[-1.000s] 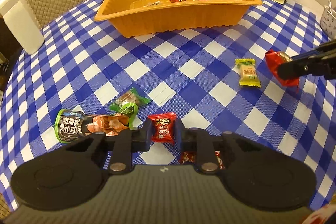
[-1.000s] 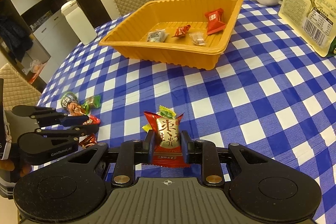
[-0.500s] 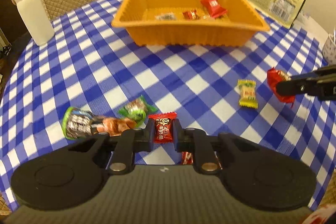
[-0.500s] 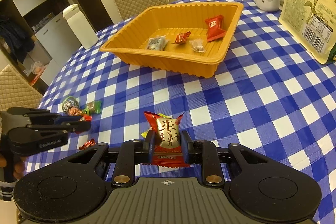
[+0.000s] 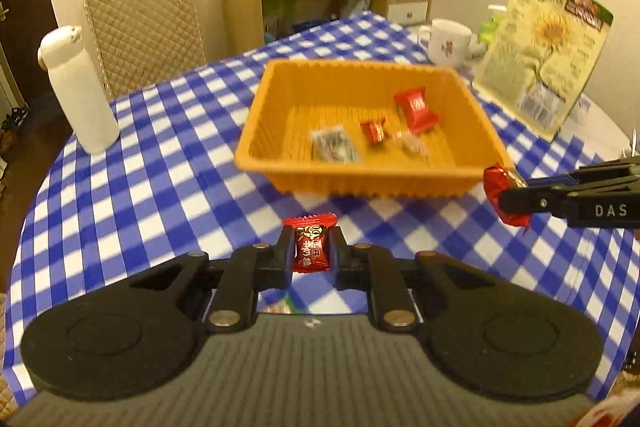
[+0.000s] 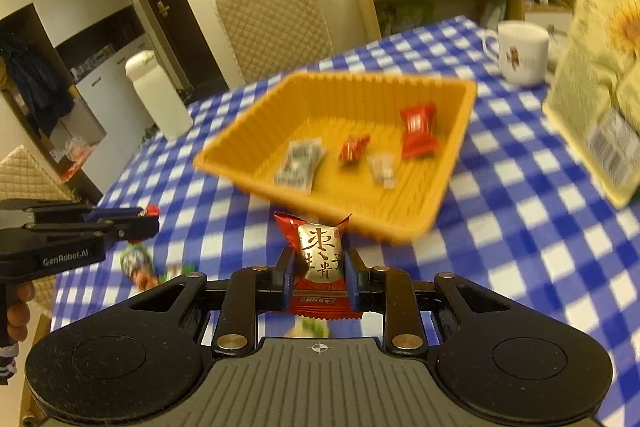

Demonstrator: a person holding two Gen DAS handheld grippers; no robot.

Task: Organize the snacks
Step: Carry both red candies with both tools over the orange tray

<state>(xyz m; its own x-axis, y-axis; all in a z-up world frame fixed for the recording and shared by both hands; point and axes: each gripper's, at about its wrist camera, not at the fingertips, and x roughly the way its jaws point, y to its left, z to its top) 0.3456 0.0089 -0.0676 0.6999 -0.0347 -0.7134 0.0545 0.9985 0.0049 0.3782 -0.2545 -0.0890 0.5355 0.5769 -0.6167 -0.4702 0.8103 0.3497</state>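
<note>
Two tools each pinch a wrapped snack above the checked bench (image 5: 132,195): the left tool (image 5: 311,251) grips a small red candy (image 5: 311,247), the right tool (image 6: 320,277) a red-and-gold date sweet (image 6: 320,259). Four more snacks lie in the orange tray (image 5: 260,131) at twelve o'clock, with the white mug (image 5: 448,41) at one o'clock beyond
</note>
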